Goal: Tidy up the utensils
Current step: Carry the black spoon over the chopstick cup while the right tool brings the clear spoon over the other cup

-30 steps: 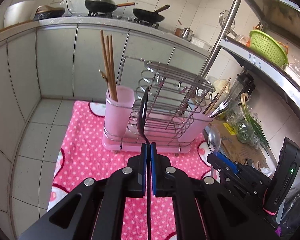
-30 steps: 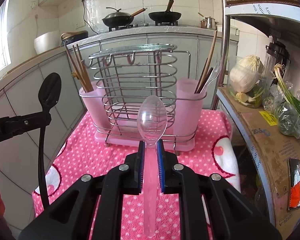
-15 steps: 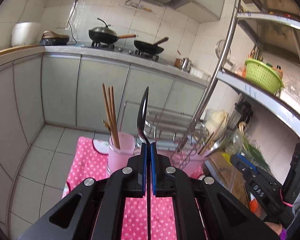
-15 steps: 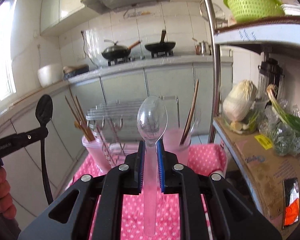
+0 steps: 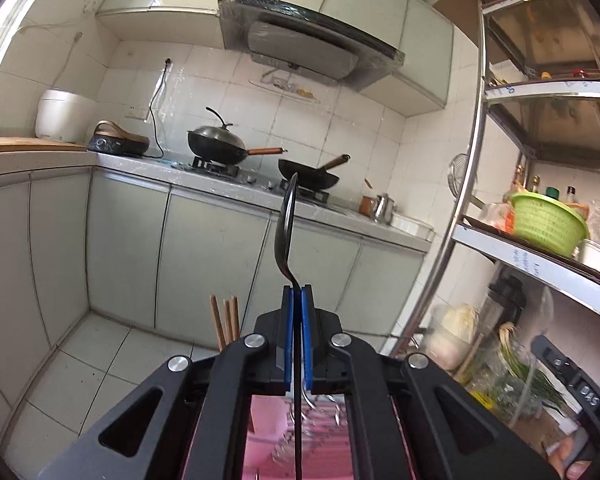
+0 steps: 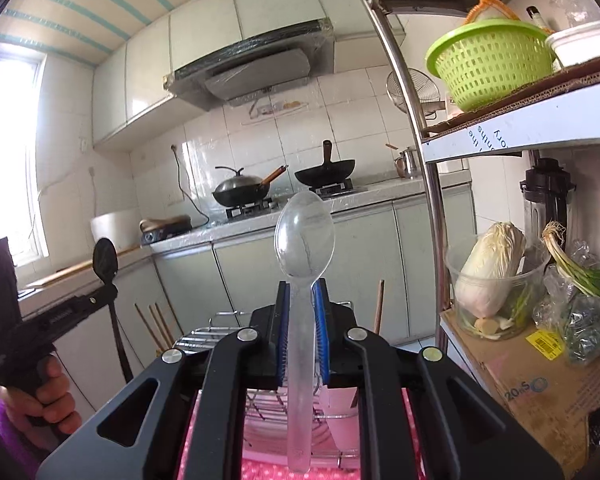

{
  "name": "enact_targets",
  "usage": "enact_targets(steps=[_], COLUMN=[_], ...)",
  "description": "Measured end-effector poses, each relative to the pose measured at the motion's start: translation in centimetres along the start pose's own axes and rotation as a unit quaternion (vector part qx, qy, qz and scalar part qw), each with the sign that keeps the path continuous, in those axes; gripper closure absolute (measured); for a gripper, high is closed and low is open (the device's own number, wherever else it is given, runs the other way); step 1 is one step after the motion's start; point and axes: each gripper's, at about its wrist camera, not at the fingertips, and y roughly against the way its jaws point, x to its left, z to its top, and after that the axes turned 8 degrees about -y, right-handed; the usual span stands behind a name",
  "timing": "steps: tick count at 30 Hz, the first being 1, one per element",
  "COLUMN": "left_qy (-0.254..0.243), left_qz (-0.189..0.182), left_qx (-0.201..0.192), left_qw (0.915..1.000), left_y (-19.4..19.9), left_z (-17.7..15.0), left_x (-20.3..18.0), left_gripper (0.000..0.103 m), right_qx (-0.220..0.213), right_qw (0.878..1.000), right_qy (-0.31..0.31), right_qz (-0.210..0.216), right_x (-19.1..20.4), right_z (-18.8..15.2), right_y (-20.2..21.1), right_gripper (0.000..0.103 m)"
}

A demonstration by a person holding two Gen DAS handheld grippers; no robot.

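My left gripper [image 5: 297, 294] is shut on a black spoon [image 5: 285, 228], held upright with its bowl up; it also shows at the left of the right wrist view [image 6: 105, 265]. My right gripper [image 6: 301, 289] is shut on a clear plastic spoon [image 6: 304, 236], bowl up. Both are held high above the wire utensil rack [image 6: 216, 332] with pink cups [image 5: 266, 414]. Wooden chopsticks [image 5: 225, 322] stand in the left cup; more chopsticks [image 6: 378, 306] stand in the right one. The rack is mostly hidden behind the grippers.
A metal shelf pole [image 6: 416, 128] rises at the right, with a green basket [image 6: 490, 62] on the shelf. A cabbage in a tub [image 6: 492, 272], green onions [image 6: 584, 276] and a cardboard box [image 6: 540, 384] stand at right. The counter holds two woks [image 5: 220, 146].
Both grippers have risen and tilted upward with their spoons. The rack and pink cloth have dropped to the bottom of both views; the upper kitchen wall and hood now fill them.
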Motion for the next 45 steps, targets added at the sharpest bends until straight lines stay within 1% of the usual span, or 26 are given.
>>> enact_targets(steps=[2, 8, 13, 17, 19, 22, 25, 27, 32, 38, 41, 43, 45], left_qy=[-0.003, -0.033, -0.068, -0.072, -0.064, -0.065, -0.076, -0.078, -0.056, -0.034, -0.033, -0.032, -0.027], left_qz=[0.021, 0.044, 0.069, 0.072, 0.063, 0.063, 0.071, 0.074, 0.065, 0.054, 0.047, 0.045, 0.045], left_qx=[-0.015, -0.044, -0.070, -0.082, -0.089, -0.106, -0.115, -0.108, -0.085, -0.059, -0.047, -0.041, -0.036], left_qw=[0.9997, 0.9975, 0.9928, 0.9915, 0.9920, 0.9903, 0.9879, 0.9883, 0.9927, 0.9962, 0.9972, 0.9976, 0.9980], left_y=[-1.3, -4.1, -5.3, -5.6, -5.4, -5.2, -5.5, -6.1, -6.6, -5.7, -5.2, -5.1, -5.2], left_z=[-0.4, -1.9, -3.5, -3.8, -3.3, -2.8, -3.1, -4.0, -6.3, -8.1, -8.8, -9.2, -9.5], left_x=[0.0, -0.8, -1.8, -1.8, -1.6, -1.6, -1.7, -1.6, -0.4, 0.3, 0.4, 0.5, 0.8], left_gripper=[0.100, 0.100, 0.100, 0.100, 0.100, 0.100, 0.100, 0.100, 0.100, 0.100, 0.100, 0.100, 0.100], right_qx=[-0.008, -0.022, -0.026, -0.022, -0.019, -0.020, -0.020, -0.018, -0.024, -0.021, -0.022, -0.030, -0.048], right_qw=[1.000, 1.000, 1.000, 1.000, 1.000, 1.000, 1.000, 1.000, 1.000, 1.000, 1.000, 0.999, 0.999], right_qy=[-0.002, 0.001, 0.003, 0.001, 0.002, 0.001, -0.002, -0.001, -0.004, -0.019, -0.018, -0.017, -0.002], right_qz=[0.001, -0.002, -0.003, -0.003, -0.002, -0.001, -0.002, -0.003, -0.004, 0.010, 0.010, 0.009, 0.006], right_x=[-0.4, -1.4, -2.0, -2.1, -1.9, -1.9, -2.1, -2.1, -2.5, -2.9, -3.0, -3.0, -2.6], right_z=[-0.2, -0.9, -1.5, -1.8, -1.9, -2.1, -2.2, -2.3, -2.3, -2.7, -3.0, -3.1, -3.0], right_y=[-0.4, -1.5, -2.3, -2.9, -3.1, -3.3, -3.5, -3.6, -3.6, -4.0, -4.3, -4.5, -4.5], right_gripper=[0.090, 0.090, 0.090, 0.090, 0.090, 0.090, 0.090, 0.090, 0.091, 0.090, 0.090, 0.090, 0.090])
